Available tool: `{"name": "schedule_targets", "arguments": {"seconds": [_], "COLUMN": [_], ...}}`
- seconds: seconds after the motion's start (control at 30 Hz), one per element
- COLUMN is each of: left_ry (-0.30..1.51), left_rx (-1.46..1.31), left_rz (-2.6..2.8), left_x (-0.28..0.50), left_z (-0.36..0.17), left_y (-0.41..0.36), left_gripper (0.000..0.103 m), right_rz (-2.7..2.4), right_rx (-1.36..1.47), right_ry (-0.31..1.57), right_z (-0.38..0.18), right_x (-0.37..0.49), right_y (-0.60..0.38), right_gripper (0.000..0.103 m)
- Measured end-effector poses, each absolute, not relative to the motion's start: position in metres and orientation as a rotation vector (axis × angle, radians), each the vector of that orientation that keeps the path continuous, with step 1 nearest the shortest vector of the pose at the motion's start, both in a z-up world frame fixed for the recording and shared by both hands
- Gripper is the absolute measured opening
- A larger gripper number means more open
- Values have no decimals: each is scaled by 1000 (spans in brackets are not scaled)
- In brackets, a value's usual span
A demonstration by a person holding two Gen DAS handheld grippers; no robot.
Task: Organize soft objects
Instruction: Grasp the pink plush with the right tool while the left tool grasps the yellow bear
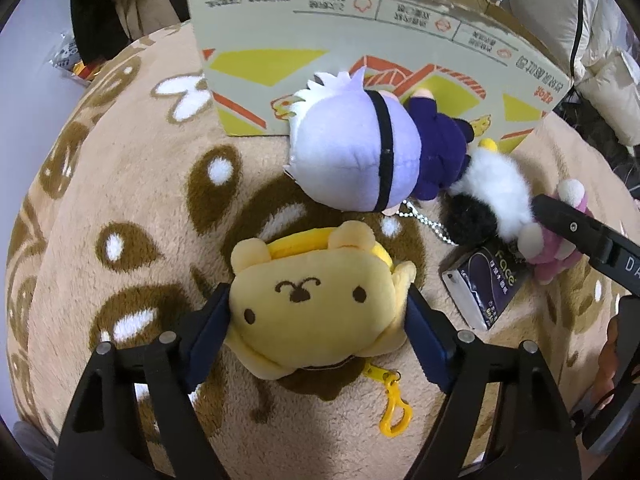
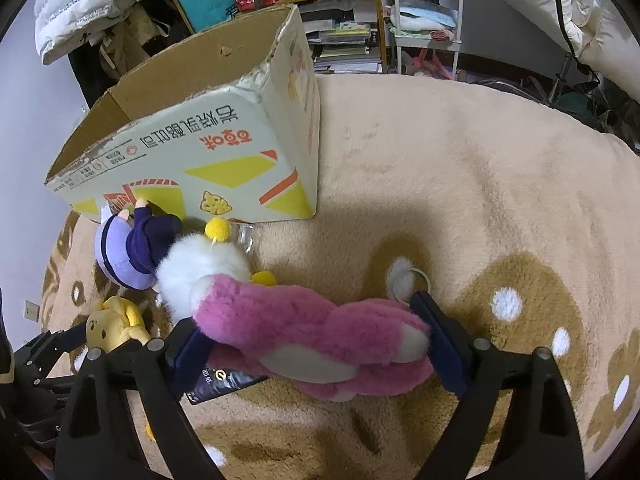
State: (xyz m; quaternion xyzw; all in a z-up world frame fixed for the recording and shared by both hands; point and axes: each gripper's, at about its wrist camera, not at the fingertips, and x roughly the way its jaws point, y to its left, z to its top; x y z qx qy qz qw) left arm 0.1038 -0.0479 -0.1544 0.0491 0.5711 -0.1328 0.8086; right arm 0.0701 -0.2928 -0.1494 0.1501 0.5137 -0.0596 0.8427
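Between the pads of the left gripper: a yellow bear pouch, face up on the tan blanket, touched on both flanks and lightly pinched, its yellow clip trailing toward the camera. Across the widely spread right gripper: a pink plush lying lengthwise, a pad at each end, no squeeze visible. Just beyond, a lilac-haired doll in dark blue, resting against the cardboard box, and a white-and-black fluffy toy beside it. Under the pink plush, a dark tissue pack marked "Face". On the box, upside-down Chinese print in black and orange above yellow and orange shapes. Both grippers angled steeply down at the blanket, side by side, the left one visible at the edge of the right wrist view.
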Motion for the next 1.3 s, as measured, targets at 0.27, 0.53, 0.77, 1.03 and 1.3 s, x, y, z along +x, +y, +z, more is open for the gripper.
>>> {"name": "schedule_targets", "arguments": {"seconds": [0.27,0.53,0.77,1.03,1.3], "left_ry": [1111,889,729,590,511], "left_rx": [92,99,94,95,102], "left_rz": [-159,-128,-120,-111,-123], "left_x": [99,80,67,60,65], "left_z": [-133,-88,-54,-26,-4], "left_y": [-24,-26,-27,-24,-27], "left_gripper": [81,81,81,81,81], "right_rz": [-105,-100,-69,-40,-15], "right_rx": [321,290,287,241,203], "right_ry": [1009,817,679,556,477], "right_z": [-131,-90,-54,-21,-1], "right_x": [57,41,33,35,47], "right_y": [-291,-284,-279,-272,-267], "right_gripper": [95,95,95,95,95]}}
